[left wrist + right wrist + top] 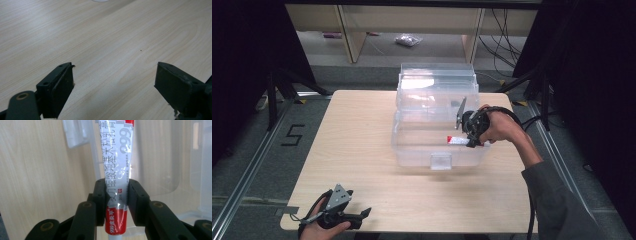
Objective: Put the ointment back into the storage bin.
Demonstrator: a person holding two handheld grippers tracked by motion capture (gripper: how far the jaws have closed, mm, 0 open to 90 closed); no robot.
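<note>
Tube: a red and white ointment tube [117, 177] with printed characters and "999", clamped between the right gripper [117, 202] jaws near its red end, the long white body running up the middle of the right gripper view.
Where it is: in the high view, right of centre, the tube [458, 140] lies level inside the right part of the clear box [412, 147], just above its floor as far as I can tell.
How it handles: likely light and soft-walled; a hard squeeze could dent it or push paste toward the cap. The glossy skin may slip, so the flatter body near the red band, where the jaws sit now, looks like the sound place to hold.
Right gripper: closed on the tube, held by a hand [499, 127] reaching over the box's right wall.
Left gripper: lower left of the high view [359, 216], resting near the table [352, 130] edge; in its own view the jaws stand wide apart over bare wood, holding nothing.
Box: transparent, lid [437, 80] tipped up behind it, a latch tab on the near wall.
In the way: the box's walls and raised lid hem in the right hand; lifting out would call for clearing the right wall. The table around the box is otherwise bare.
Beyond: table legs, cables and a small bag on the floor at the top of the frame.
</note>
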